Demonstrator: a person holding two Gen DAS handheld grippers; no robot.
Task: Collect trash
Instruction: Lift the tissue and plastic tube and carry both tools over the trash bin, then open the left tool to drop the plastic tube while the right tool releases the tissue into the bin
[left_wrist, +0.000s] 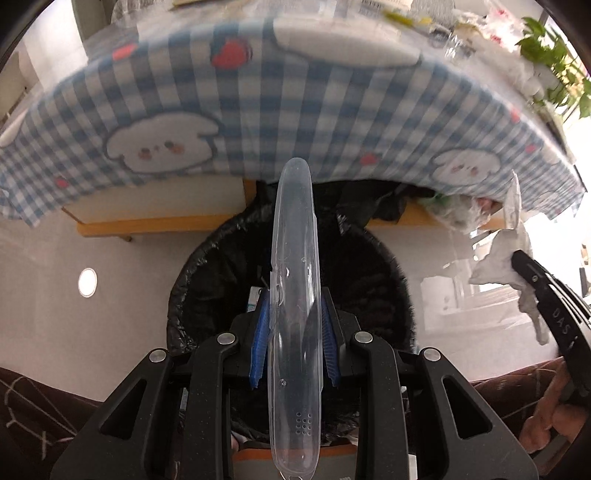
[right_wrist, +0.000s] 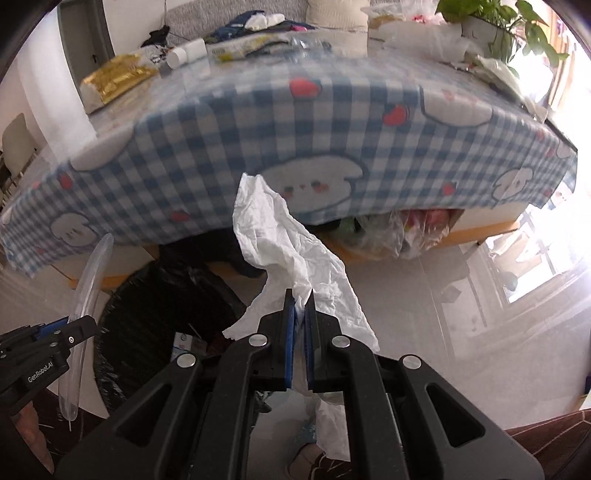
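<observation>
Left wrist view: left gripper (left_wrist: 293, 314) pointed steeply down over a bin lined with a black bag (left_wrist: 207, 291).
Left jaws: partly closed, blue pads (left_wrist: 259, 343) pressed on both sides of a clear plastic lid (left_wrist: 293, 295) held edge-on.
Clear plastic lid: long, rounded, transparent; upright between the pads, directly above the bin opening.
Bin: on the pale floor (left_wrist: 110, 295), just in front of the surface's edge; small carton visible inside.
Right wrist view: right gripper (right_wrist: 300, 299) also angled down, to the right of the bin.
Right jaws: closed tight on a crumpled white tissue (right_wrist: 295, 251).
White tissue: pinched at the fingertips, spreading upward and hanging down beside the jaws; over the floor, near the bin's rim, not inside.
Surface: covered by a blue-and-white checked cloth (right_wrist: 221, 147) with cartoon animals and red hearts; gold wrapper (right_wrist: 114, 75), white bottles (right_wrist: 186, 51), plastic packaging on top.
Background: potted green plant (right_wrist: 498, 22) at the far right corner.
</observation>
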